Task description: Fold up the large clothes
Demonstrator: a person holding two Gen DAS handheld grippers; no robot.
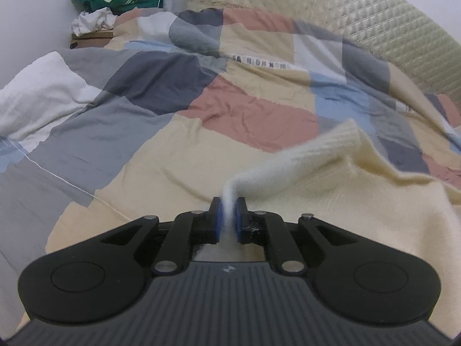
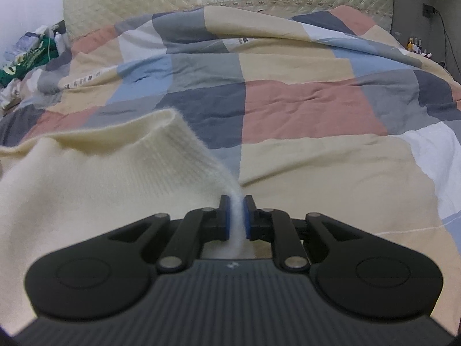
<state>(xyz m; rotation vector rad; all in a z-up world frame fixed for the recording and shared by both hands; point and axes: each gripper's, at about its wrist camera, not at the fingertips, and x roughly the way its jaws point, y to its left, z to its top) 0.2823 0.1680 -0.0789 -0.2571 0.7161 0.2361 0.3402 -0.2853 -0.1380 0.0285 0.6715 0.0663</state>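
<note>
Pinching the sweater [image 1: 331, 201] in both the left gripper [image 1: 227, 219] and right gripper [image 2: 236, 217], you kept it spread over the bed [image 1: 144, 150] for folding.

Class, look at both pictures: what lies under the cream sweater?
The cream sweater lies on a patchwork quilt, which shows all around it. The part of the quilt right beneath the sweater is covered, so anything there cannot be seen.

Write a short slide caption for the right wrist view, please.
Right gripper pinches cream sweater above patchwork quilt.
</note>
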